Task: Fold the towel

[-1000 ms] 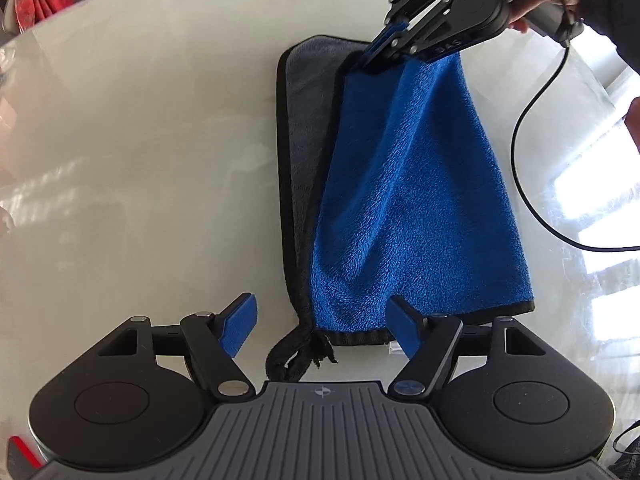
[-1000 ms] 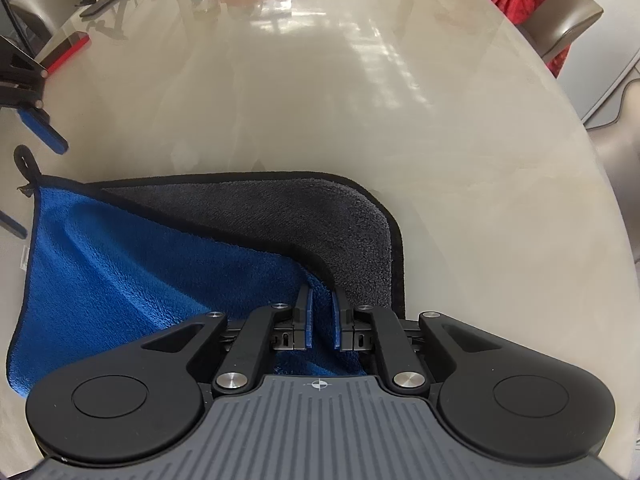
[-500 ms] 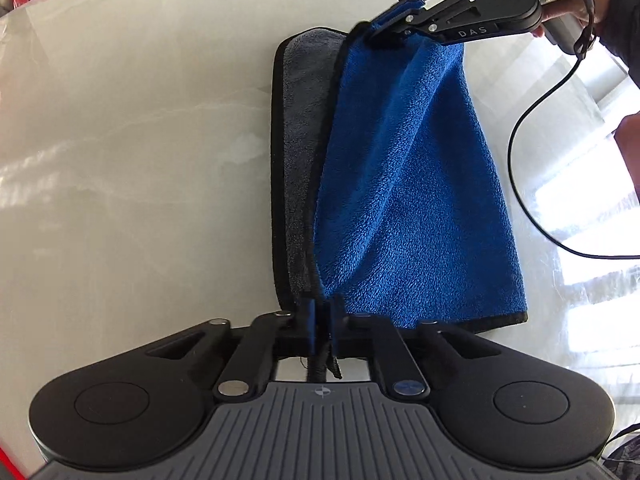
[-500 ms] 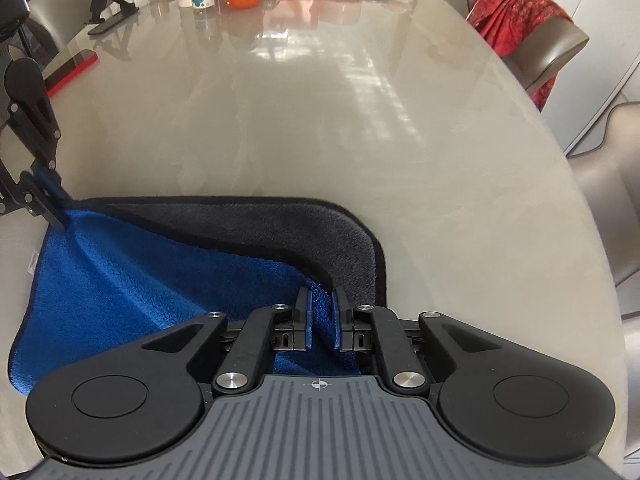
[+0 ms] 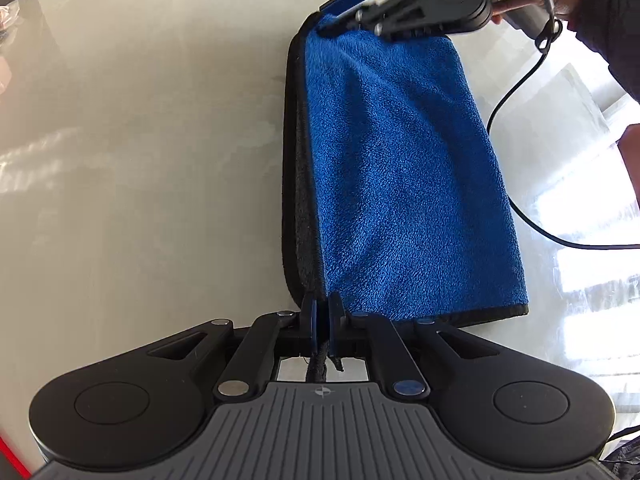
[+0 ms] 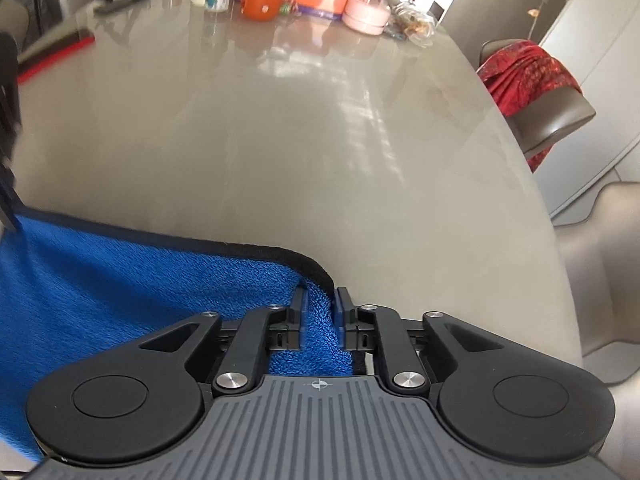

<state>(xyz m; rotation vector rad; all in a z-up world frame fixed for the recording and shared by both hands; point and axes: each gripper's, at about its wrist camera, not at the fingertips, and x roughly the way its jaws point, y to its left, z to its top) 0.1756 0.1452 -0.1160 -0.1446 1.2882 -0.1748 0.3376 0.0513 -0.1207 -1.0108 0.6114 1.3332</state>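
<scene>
— Since a moment ago the blue half has swung over, so only a thin strip of grey shows. Is the left claw (image 5: 321, 316) holding on?

— Yes. It pinches the near corner of the towel (image 5: 404, 184), its fingers pressed together on the cloth. The right claw (image 6: 319, 308) pinches the far corner, with blue fluff bunched between its fingers.

— Where is the towel?

— On the table (image 5: 140, 160), blue side up, almost folded in half.

— What could go wrong?

— The top edge stops a bit short of the bottom one. If both claws let go now, I think the fold ends up crooked — or one pulls harder and drags it all sideways.
</scene>
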